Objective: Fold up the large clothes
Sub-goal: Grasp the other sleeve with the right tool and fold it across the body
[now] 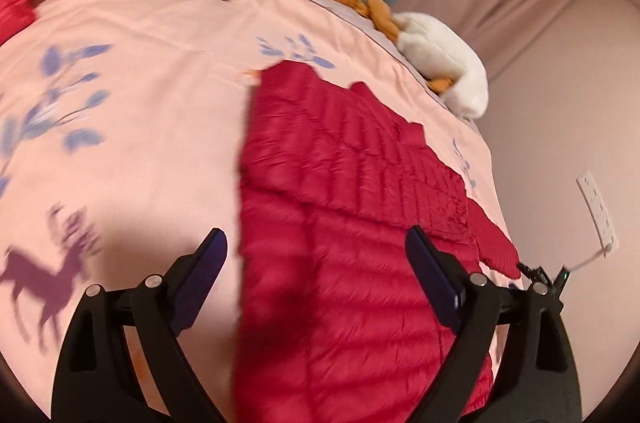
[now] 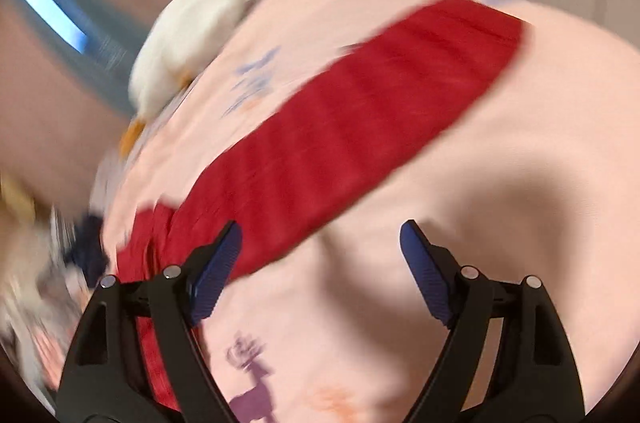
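Red quilted jacket [image 1: 340, 223] on bed [image 1: 140, 143], tongs [image 1: 316, 243] apparently empty

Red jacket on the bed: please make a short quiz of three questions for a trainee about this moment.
1. True or false: the left gripper grips the red jacket.
2. What lies on the bed's edge beside the jacket? A) white plush toy B) laptop C) shoe
3. Fill in: the right gripper's jaws are ____.

Key: 1 false, its jaws are open; 2 A, the white plush toy; 3 open, holding nothing.
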A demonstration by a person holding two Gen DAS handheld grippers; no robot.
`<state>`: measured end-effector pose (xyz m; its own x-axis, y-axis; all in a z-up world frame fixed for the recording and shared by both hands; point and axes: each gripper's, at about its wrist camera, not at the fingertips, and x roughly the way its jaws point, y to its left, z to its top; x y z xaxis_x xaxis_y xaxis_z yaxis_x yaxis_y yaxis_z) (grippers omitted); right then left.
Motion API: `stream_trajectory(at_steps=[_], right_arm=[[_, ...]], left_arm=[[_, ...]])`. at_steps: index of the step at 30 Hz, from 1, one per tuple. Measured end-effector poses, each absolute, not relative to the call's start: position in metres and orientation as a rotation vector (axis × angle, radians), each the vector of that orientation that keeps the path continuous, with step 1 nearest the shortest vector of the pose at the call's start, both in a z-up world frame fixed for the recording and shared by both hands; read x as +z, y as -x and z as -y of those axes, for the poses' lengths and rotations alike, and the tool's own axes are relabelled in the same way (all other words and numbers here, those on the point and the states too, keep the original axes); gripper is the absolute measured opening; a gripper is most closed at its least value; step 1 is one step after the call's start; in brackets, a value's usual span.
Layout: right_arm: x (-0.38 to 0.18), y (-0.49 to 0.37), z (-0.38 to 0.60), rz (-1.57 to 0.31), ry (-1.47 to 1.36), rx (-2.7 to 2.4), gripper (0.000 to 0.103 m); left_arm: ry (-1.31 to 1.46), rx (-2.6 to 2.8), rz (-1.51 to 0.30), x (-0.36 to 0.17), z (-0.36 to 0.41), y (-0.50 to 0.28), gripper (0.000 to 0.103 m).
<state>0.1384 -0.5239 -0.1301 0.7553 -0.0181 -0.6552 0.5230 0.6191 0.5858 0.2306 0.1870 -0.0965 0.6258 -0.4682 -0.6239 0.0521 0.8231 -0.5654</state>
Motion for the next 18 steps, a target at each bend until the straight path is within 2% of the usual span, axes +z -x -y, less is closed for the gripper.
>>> stream_trajectory(at_steps=[7,13,16,18], right_arm=[[-0.15,-0.136,0.579,-0.577,-1.044,-0.395,0.083],[-0.156,-0.153,0.595,-0.518,-1.104,-0.414,0.075],[-0.162,-0.155,0.6,-0.475,-1.131,-0.437,0.066],[-0.166,-0.155,0.603,-0.468,-1.132,-0.468,0.048]], left_arm=[[0.601,-0.246,-0.821,-0.097,-0.21,-0.201,0.091],[0.614,-0.212,-0.823,-0.094,-0.213,-0.197,0.091],[0.603,-0.208,-0.814,-0.089,-0.21,-0.197,0.091],[0.604,-0.215,-0.809,-0.086,-0.206,-0.199,0.091]])
